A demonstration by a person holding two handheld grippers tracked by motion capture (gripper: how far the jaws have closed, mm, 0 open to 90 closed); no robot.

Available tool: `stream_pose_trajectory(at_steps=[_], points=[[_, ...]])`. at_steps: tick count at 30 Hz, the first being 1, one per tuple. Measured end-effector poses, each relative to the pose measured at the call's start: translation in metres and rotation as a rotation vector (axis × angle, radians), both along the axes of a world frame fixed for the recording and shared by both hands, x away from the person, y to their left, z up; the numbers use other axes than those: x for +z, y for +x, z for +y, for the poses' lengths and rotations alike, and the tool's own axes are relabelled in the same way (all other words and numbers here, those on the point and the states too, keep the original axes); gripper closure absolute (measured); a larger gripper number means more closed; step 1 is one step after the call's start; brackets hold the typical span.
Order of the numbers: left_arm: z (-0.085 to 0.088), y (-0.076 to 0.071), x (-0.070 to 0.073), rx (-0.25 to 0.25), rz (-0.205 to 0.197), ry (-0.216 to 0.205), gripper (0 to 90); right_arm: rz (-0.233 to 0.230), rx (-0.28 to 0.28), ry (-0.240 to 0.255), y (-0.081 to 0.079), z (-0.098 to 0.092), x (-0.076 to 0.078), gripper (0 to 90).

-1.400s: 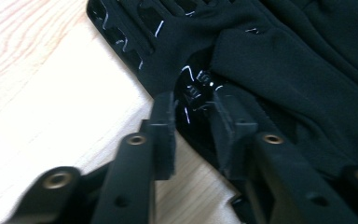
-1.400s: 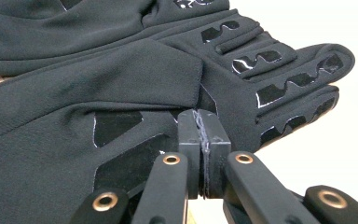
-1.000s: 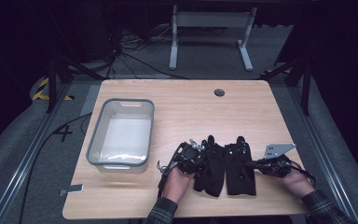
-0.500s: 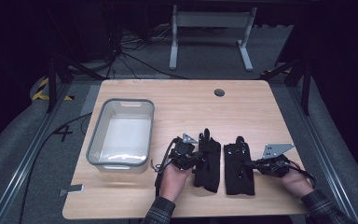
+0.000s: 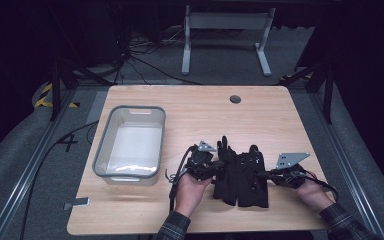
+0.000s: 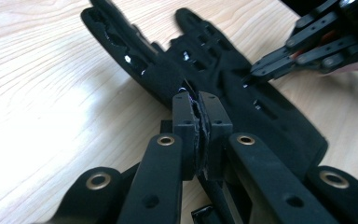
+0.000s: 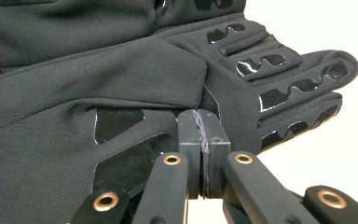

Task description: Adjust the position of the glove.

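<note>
Two black gloves lie side by side at the table's front middle, the left glove [image 5: 226,172] touching the right glove [image 5: 252,180]. My left gripper [image 5: 219,169] comes in from the left and is shut on the left glove's edge [image 6: 144,70]; its jaws [image 6: 197,109] are pressed together at the fabric. From the right, my right gripper [image 5: 264,175] is shut on the right glove's edge [image 7: 98,93], jaws [image 7: 204,128] closed tight. In the left gripper view the right gripper [image 6: 251,77] rests on the right glove [image 6: 270,112].
A clear plastic bin [image 5: 100,150] with a grey rim stands on the left part of the wooden table [image 5: 205,110]. A small round hole [image 5: 235,99] sits near the far edge. A metal stand [image 5: 225,30] is on the floor beyond.
Half a second ago a gap of bare wood lay between the gloves. The left glove has slid right with my left gripper and now touches the right glove.
</note>
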State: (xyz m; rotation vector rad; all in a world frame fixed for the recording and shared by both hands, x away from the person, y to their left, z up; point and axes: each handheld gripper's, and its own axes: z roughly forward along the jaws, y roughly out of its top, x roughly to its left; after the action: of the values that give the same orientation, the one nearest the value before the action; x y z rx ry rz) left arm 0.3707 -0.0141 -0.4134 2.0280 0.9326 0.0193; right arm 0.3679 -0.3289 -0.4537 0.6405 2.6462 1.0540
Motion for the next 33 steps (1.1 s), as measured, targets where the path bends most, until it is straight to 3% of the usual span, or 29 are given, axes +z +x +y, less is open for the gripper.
stream_pose_trajectory(at_steps=[7, 13, 18, 33], points=[[0.001, 0.003, 0.010, 0.001, -0.019, -0.025, 86.9, 0.009, 0.004, 0.011, 0.004, 0.002, -0.001, 90.0], [0.003, 0.004, 0.011, 0.000, -0.016, -0.023, 86.9, 0.005, 0.004, 0.014, 0.005, 0.002, -0.001, 90.0], [-0.004, 0.004, 0.009, -0.016, 0.004, -0.029, 86.9, 0.002, 0.002, 0.012, 0.005, 0.002, -0.001, 90.0], [-0.023, 0.007, 0.013, -0.048, 0.015, -0.057, 86.5, -0.004, 0.013, 0.005, 0.008, 0.009, -0.001, 90.0]])
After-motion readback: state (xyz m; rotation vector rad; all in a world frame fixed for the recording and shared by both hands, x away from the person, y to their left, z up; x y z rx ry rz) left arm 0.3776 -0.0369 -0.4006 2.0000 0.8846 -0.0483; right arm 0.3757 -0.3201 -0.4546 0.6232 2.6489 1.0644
